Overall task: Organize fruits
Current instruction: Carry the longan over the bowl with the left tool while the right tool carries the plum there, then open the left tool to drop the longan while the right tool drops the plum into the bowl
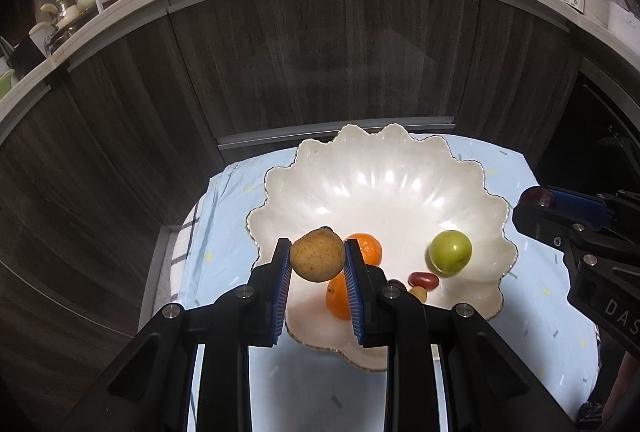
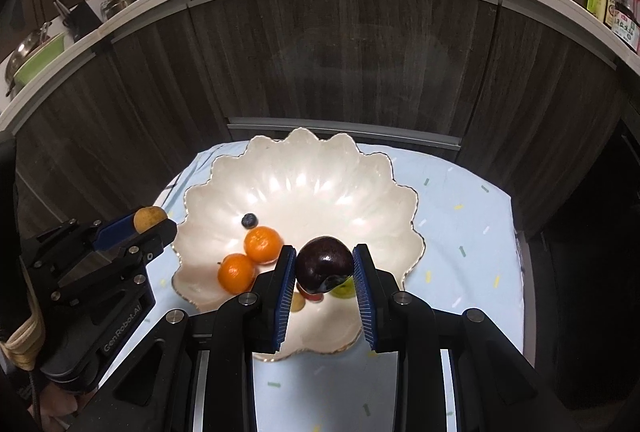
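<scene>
You see a white scalloped bowl (image 2: 304,175) with a thin gilt rim resting on the pale blue cloth. Inside it lie two oranges (image 2: 262,244), touching each other, with a single blueberry (image 2: 249,220) just beyond them. A green round fruit (image 1: 451,252) sits apart on the bowl's other side, near a small red oblong fruit (image 1: 423,278). A brown, rough-skinned round fruit (image 1: 317,259) is held above the bowl's near edge. A dark purple plum (image 2: 325,264), glossy, is likewise held above the bowl.

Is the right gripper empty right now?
No, the right gripper is shut on a dark plum above the white bowl.
</scene>
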